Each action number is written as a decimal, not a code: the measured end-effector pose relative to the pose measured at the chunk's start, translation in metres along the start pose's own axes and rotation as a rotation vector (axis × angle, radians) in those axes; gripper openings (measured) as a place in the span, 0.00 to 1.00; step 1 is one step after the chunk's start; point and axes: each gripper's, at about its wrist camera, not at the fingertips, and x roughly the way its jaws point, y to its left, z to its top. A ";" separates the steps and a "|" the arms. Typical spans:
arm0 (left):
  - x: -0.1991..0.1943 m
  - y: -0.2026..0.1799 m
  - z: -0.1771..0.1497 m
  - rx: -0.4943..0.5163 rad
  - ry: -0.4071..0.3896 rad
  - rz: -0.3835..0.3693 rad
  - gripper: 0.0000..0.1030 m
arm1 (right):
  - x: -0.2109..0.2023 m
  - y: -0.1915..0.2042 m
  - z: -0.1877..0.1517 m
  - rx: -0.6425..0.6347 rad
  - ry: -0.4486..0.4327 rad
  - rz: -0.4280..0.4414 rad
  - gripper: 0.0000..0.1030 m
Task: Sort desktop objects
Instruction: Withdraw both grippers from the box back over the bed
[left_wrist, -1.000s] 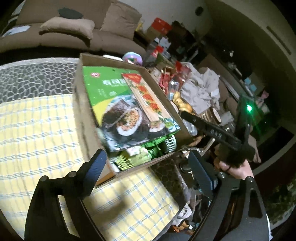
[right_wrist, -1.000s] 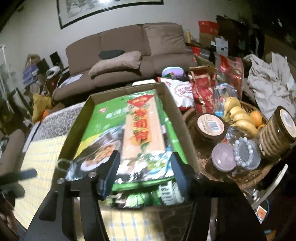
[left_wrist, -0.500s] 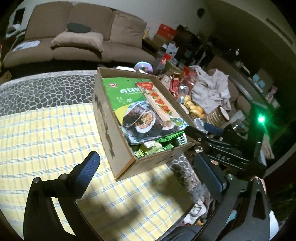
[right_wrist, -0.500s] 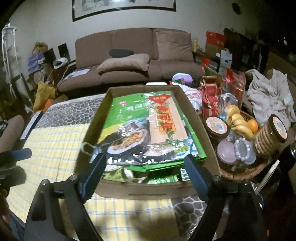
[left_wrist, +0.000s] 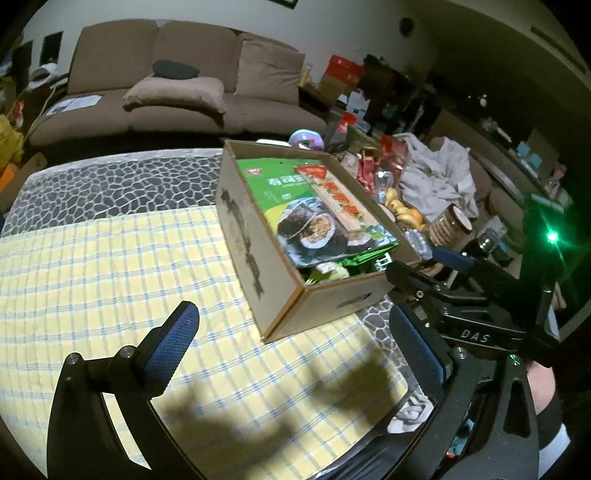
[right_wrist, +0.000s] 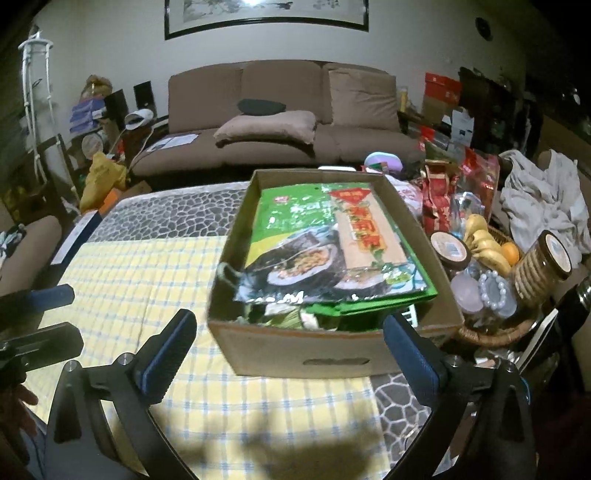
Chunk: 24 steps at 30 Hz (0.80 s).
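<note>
The left tongs (left_wrist: 291, 343) hung wide apart with nothing between them, low over the yellow checked cloth (left_wrist: 110, 266) to the left of the cardboard box (right_wrist: 306, 350). The box sat on the desk (right_wrist: 177, 210) at the cloth's right edge, and served as the landmark here. Inside it, on top, lay a green seaweed packet (right_wrist: 295, 236) with a long red-and-tan packet (right_wrist: 362, 236) resting along its right half; smaller green wrappers showed beneath, near the box's front wall.

Both packets looked light, thin and floppy, with a glossy film likely to slip, so a pinch on the front edge hanging toward the box's near wall seemed the safest hold. The box itself would probably be stiff but awkward; its cut-out handle slot in the front wall offered a grip.

The right tongs (right_wrist: 291, 347) stood wide too, holding nothing, just before the box's front wall. Right of the box, a wicker basket (right_wrist: 491, 332) held jars and bananas (right_wrist: 484, 247).
</note>
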 end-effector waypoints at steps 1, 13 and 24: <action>-0.002 0.003 -0.002 -0.003 -0.001 0.007 1.00 | -0.001 0.002 -0.001 0.002 0.000 0.004 0.99; -0.030 0.053 -0.033 -0.050 0.005 0.118 1.00 | 0.002 0.056 -0.023 -0.002 0.014 0.061 0.99; -0.042 0.113 -0.057 -0.084 -0.015 0.299 1.00 | 0.034 0.112 -0.040 0.005 0.046 0.135 0.99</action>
